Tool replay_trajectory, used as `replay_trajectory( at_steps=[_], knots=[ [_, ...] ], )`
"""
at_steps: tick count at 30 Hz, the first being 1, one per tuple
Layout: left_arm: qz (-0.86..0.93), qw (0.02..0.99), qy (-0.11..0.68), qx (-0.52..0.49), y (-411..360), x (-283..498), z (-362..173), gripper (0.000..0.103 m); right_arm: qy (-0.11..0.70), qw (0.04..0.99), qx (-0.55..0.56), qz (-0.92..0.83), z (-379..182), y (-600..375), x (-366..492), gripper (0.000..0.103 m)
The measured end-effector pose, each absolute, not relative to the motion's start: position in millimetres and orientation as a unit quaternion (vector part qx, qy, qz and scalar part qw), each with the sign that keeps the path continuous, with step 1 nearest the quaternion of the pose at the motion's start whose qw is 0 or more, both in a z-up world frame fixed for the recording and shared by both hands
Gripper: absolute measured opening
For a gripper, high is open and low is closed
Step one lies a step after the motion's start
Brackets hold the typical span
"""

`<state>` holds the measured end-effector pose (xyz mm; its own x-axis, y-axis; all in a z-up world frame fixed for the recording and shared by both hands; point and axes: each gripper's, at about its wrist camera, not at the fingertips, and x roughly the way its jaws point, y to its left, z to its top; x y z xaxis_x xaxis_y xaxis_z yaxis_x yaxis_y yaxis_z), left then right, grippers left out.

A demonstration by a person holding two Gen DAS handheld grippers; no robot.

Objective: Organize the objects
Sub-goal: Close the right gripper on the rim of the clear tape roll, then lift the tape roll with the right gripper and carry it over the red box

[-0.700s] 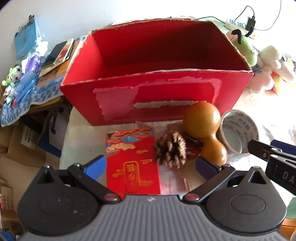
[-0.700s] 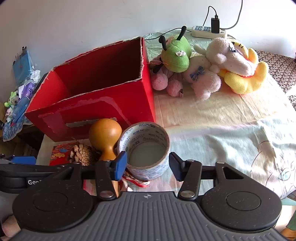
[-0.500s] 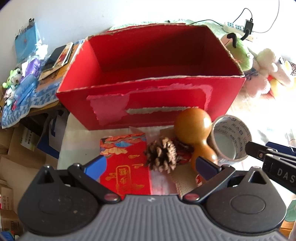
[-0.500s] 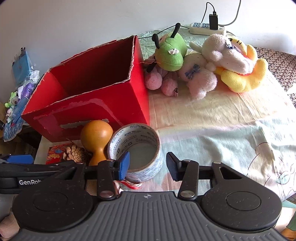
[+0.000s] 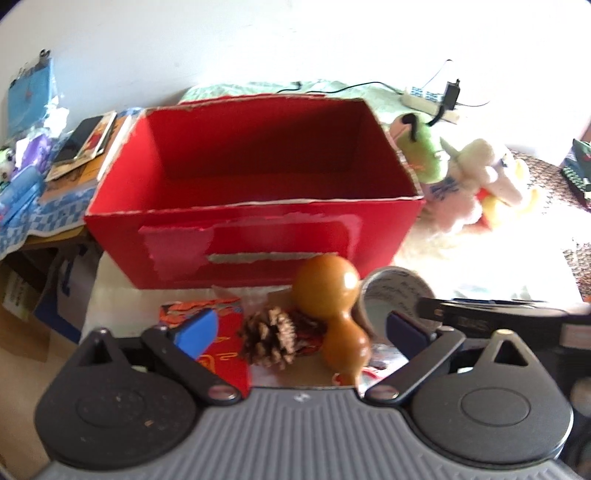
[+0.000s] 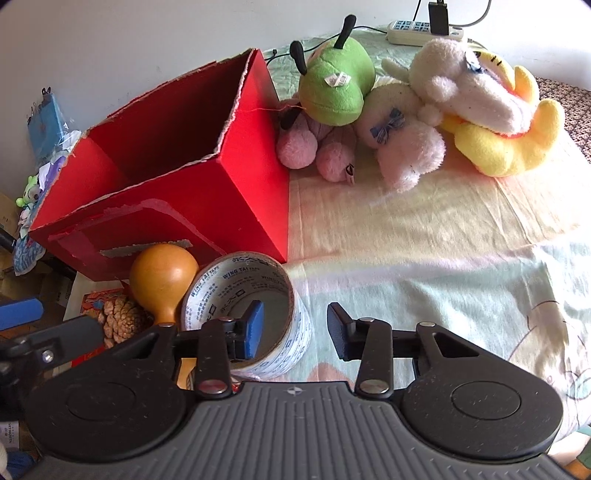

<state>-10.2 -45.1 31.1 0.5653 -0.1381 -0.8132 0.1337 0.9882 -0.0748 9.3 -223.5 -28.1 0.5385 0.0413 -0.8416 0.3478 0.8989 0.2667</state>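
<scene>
Right tool (image 6: 293, 328): standing open, its left finger sitting inside the tape roll (image 6: 243, 291), its right finger outside; contact with the wall is hard to tell.
Left tool (image 5: 301, 330): spreading wide, holding nothing, hanging over the pine cone (image 5: 271, 341) and gourd (image 5: 332, 306).
Hidden: the envelope (image 5: 221, 343) is lying partly behind the left finger.
Right view only: plush toys (image 6: 406, 110) lying clear, right of the red box (image 6: 177, 177).

A white power strip (image 6: 424, 27) with a black plug lies at twelve o'clock against the wall; cardboard cartons (image 5: 22, 314) sit at nine o'clock, below a blue-checked cloth (image 5: 55, 218).
</scene>
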Motion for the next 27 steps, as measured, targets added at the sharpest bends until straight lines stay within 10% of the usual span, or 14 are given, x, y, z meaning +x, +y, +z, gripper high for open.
replay_trajectory(
  at_steps=[7, 13, 27],
  knots=[
    [-0.127, 0.868, 0.479, -0.033, -59, -9, 28, 0.070, 0.488, 0.837, 0.240, -0.064, -40, -238, 14, 0.013],
    [-0.168, 0.852, 0.493, -0.045, -80, 0, 18, 0.066, 0.482, 0.842, 0.233, -0.066, -34, -250, 5, 0.011],
    [-0.214, 0.801, 0.556, -0.063, -130, 33, -30, 0.017, 0.473, 0.846, 0.226, -0.098, -37, -283, -19, 0.012]
  ],
)
